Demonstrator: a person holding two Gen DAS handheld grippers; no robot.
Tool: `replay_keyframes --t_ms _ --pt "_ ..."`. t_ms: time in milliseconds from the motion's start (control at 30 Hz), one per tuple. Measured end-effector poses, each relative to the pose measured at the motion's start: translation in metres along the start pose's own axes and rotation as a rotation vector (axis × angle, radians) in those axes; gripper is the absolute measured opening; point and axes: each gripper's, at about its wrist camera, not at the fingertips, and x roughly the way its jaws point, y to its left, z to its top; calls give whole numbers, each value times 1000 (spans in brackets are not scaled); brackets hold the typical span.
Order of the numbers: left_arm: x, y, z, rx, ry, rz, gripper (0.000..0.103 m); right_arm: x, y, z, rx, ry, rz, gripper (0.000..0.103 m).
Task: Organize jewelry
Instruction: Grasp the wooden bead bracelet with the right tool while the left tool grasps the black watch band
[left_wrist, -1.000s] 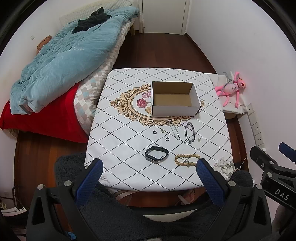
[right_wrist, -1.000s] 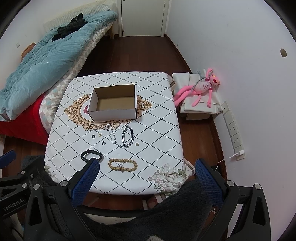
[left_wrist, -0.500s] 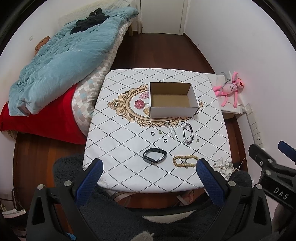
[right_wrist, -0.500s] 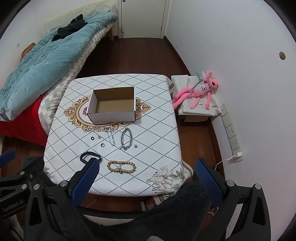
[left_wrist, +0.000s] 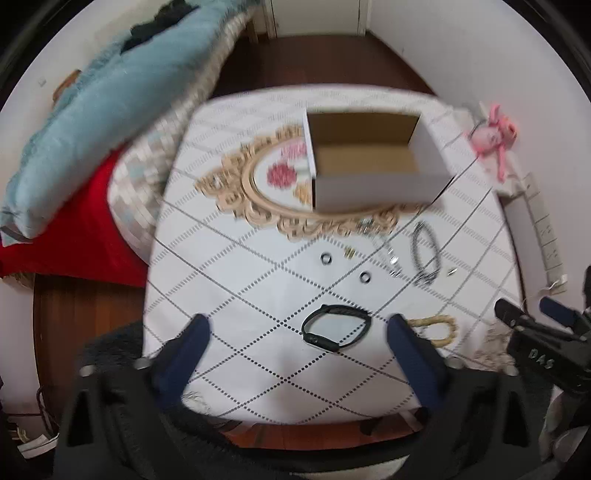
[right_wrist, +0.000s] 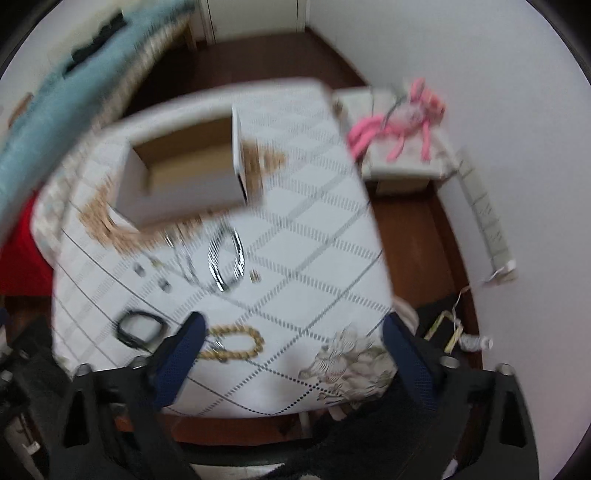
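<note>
Both grippers angled steeply down, side by side. Left gripper (left_wrist: 297, 332): blue-padded fingers (left_wrist: 184, 354) spread wide, jaws closing, nothing between the pads. Right gripper (right_wrist: 291, 332): same pose, fingers (right_wrist: 177, 354) wide, jaws closing, nothing clamped. Right gripper's black frame shows at the right edge of the left wrist view, so the two sit near each other. Both views motion-blurred.

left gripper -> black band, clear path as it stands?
Probably yes. The black band lies flat on the tablecloth just ahead of the left gripper, nothing over it. The jaws are closing with nothing between them; the bead bracelet lies beside it, apart.
</note>
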Motion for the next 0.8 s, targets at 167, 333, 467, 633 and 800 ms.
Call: replay_keyframes --t_ms 167,333,467,633,800 --pt "49 -1 -6 7 102 -12 77 67 6 -14 35 129 34 76" --pt "78 5 -9 -20 153 -20 77 92 15 -24 21 163 14 67" --pt "95 7 -9 -32 185 -23 76 102 16 -29 24 179 20 57" --pt "110 5 -7 -40 209 -54 43 100 18 -27 14 167 21 57" --pt "110 2 -8 -27 192 -66 12 101 16 -26 1 153 19 57"
